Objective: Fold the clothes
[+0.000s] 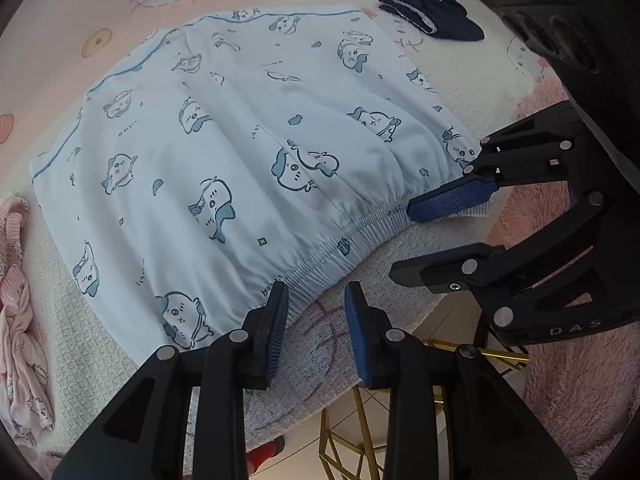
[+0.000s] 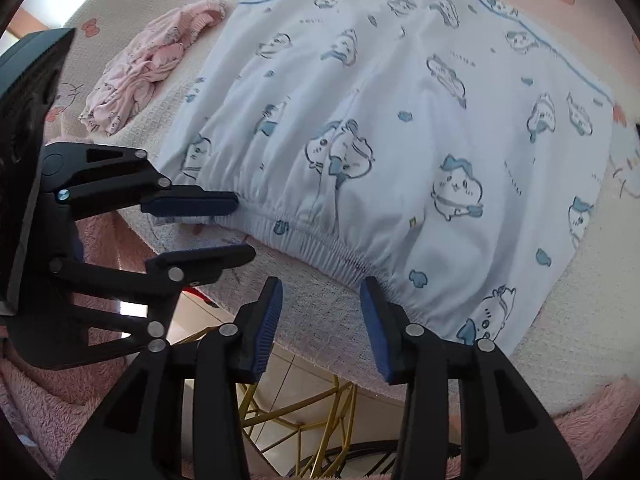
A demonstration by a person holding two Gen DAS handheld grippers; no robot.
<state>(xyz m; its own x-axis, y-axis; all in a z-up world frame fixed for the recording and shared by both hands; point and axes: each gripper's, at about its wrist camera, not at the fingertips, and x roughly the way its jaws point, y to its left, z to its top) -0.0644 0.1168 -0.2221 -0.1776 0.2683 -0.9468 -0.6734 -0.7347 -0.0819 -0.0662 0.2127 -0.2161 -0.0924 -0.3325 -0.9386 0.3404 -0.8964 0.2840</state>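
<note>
Looking down the left wrist view, the left gripper hangs at the near waistband of the pale blue printed shorts, jaws parted a moderate way; the left pad overlaps the elastic edge, the right one sits over bare towel, and nothing looks pinched. The shorts lie flat on a white towel spread over a pink cartoon blanket. Off to the right, the right gripper comes in from the side, its upper blue pad lying on the waistband corner, the lower finger below the table edge; whether cloth is clamped, hard to say. A dark folded garment sits beyond, a crumpled pink garment is cut off at the left rim.

Over to the right wrist view: same shorts, the right gripper part-open, straddling the waistband edge, gripping nothing visible. The left gripper enters from the left, part-open too. Gold wire legs peek out underneath, mostly hidden.
</note>
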